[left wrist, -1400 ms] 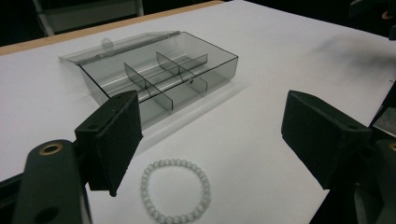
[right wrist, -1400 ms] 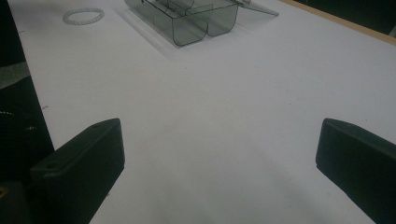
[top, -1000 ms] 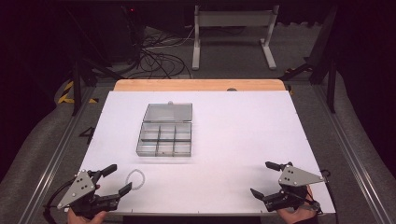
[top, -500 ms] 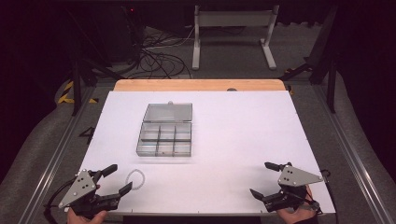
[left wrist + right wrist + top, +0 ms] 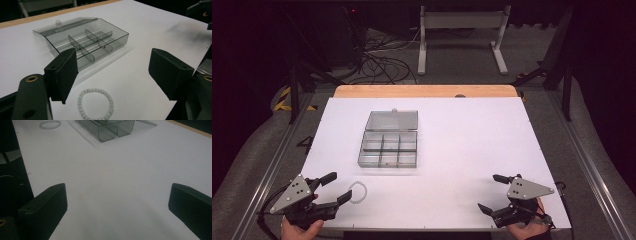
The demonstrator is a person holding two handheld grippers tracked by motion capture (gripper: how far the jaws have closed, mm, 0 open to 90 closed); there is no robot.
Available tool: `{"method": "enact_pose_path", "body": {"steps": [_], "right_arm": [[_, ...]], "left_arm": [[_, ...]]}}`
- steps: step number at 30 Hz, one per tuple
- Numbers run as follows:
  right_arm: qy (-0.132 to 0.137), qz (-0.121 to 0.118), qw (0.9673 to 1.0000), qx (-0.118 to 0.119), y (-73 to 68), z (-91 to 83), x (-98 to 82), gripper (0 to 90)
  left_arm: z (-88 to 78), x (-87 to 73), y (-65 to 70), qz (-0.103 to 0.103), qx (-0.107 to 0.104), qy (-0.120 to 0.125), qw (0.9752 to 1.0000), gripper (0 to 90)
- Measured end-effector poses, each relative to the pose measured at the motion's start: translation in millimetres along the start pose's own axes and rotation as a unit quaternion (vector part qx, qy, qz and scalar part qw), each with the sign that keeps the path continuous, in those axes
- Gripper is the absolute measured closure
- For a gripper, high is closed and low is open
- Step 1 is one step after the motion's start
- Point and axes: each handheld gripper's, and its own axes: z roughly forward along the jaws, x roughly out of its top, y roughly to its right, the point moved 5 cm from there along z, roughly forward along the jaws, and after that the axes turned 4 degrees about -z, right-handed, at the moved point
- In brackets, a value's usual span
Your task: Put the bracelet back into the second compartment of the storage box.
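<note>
Stillness, mostly. Compared this moment with the high view of a second and half a second before and found nothing moved: same places for both tools, same gape, same lie of the goods.

Found the left gripper (image 5: 339, 186) released, jaws spread wide, gripping nothing. Saw the white bead bracelet (image 5: 357, 192) flat on the white table (image 5: 462, 140) just ahead of those jaws; in the left gripper view, placed it (image 5: 95, 103) low between the two pads, nearer the left-hand one and apart from both. Could not tell from above whether the nearer fingertip brushed the beads.

Noted the smoky compartment box (image 5: 388, 148) farther out in front of the left gripper, well beyond the bracelet, lid thrown back on the far side, compartments seemingly bare.

Found the right gripper (image 5: 488, 192) likewise slack and wide open, over bare table. From the right gripper view, picked out the bracelet (image 5: 50, 124) and the box (image 5: 110, 128) far ahead and off to its left, well apart from its jaws.

Read the pause as a start not yet made: no grasp taken, no beads lifted. Judged the left gripper best placed; needed only a short push forward and down, then a pinch on the ring's near side before carrying it toward a compartment.
</note>
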Motion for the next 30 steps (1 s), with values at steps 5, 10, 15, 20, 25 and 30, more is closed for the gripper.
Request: {"method": "enact_pose_path", "body": {"steps": [5, 10, 15, 20, 25, 30], "right_arm": [[0.000, 0.000, 1.0000, 0.002, -0.7, 0.5, 0.3, 2.6], [-0.001, -0.001, 1.0000, 0.004, -0.8, 1.3, 0.2, 2.6], [-0.001, 0.000, 1.0000, 0.005, -1.0, 1.5, 0.1, 2.6], [-0.001, 0.000, 1.0000, 0.006, -0.9, 1.6, 0.0, 2.6], [0.000, 0.000, 1.0000, 0.007, -1.0, 1.6, 0.0, 2.6], [0.000, 0.001, 1.0000, 0.008, -1.3, 1.8, 0.1, 2.6]], "left_arm": [[2.3, 5.7, -2.8, -0.002, -0.003, -0.005, 1.0000, 24.1], [4.8, 11.3, -5.5, -0.006, 0.000, -0.010, 0.9999, 24.3], [8.7, 17.2, -9.2, -0.009, 0.000, -0.013, 0.9999, 24.3], [11.9, 21.3, -12.7, -0.011, 0.002, -0.015, 0.9998, 24.2], [16.2, 23.5, -15.3, -0.011, 0.003, -0.019, 0.9997, 24.3], [19.8, 26.2, -17.6, -0.013, 0.004, -0.022, 0.9997, 24.3]]}}
